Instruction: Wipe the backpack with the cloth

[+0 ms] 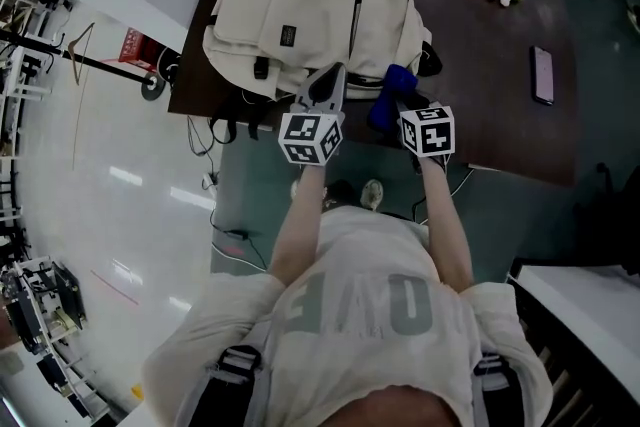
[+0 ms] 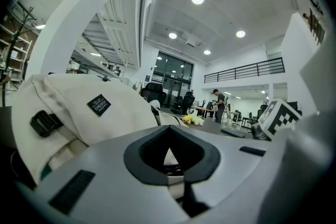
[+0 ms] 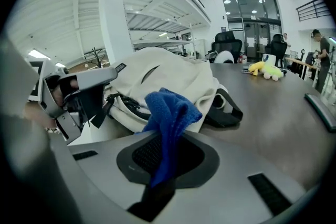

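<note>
The cream canvas backpack (image 1: pixel 300 10) is laid flat on the dark brown bench (image 1: pixel 490 75), close to its front edge. The blue terry cloth (image 1: pixel 393 83) is pinched in the clenched right tool (image 1: pixel 397 105) and held at the backpack's near corner; contact with the fabric cannot be confirmed. The left tool (image 1: pixel 327 87) is clenched at the near edge, though whether fabric is caught in it is unclear. Wiping is judged to be at its very start, with the whole upper face of the backpack left to do.
</note>
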`<state>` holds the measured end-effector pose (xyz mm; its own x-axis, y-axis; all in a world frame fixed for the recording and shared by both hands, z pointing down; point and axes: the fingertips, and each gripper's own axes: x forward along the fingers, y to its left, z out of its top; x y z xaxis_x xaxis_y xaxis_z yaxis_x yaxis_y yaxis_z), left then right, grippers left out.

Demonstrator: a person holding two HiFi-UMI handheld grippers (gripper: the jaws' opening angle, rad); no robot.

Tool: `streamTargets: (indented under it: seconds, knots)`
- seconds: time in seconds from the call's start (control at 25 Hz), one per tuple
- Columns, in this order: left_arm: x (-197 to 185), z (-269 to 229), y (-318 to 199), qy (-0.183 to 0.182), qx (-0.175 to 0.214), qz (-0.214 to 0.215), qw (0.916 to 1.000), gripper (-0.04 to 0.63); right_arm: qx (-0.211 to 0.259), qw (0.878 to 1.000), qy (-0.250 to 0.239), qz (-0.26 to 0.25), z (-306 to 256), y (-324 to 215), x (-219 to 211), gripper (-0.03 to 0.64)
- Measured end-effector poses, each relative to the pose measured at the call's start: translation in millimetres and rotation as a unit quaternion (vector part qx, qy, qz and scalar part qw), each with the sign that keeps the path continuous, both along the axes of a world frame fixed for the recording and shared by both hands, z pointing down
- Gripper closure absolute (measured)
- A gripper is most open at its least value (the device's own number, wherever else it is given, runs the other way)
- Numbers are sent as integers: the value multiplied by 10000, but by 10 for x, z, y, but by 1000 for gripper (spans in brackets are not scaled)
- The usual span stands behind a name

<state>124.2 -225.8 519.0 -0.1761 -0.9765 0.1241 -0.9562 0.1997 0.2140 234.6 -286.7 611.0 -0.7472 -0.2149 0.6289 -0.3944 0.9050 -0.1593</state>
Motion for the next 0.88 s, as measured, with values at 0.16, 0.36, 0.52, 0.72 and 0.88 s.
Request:
streamTargets:
  seconds: [0.16, 0.36, 0.52, 0.72, 0.88]
  knots:
    - [-8, -93, 35, -36, 57, -36, 10000, 591, 10, 10000, -27, 89, -23, -30, 46, 574]
    - [146, -153, -67, -127, 67, 289, 9995, 591, 194, 9957, -704, 570, -542, -401, 167, 574]
    - [107, -189, -279, -174, 157, 372, 9990, 591, 917, 9850, -1024, 1039, -1079, -1182, 312, 574]
    - [-284, -475, -560, -470, 311, 346, 9978, 591, 1565, 9829, -622, 745, -1261, -2048, 109, 574]
    - [-570, -655, -845, -357, 540, 198, 9977, 591, 1569, 9871, -265, 150, -1036, -2351, -436, 574]
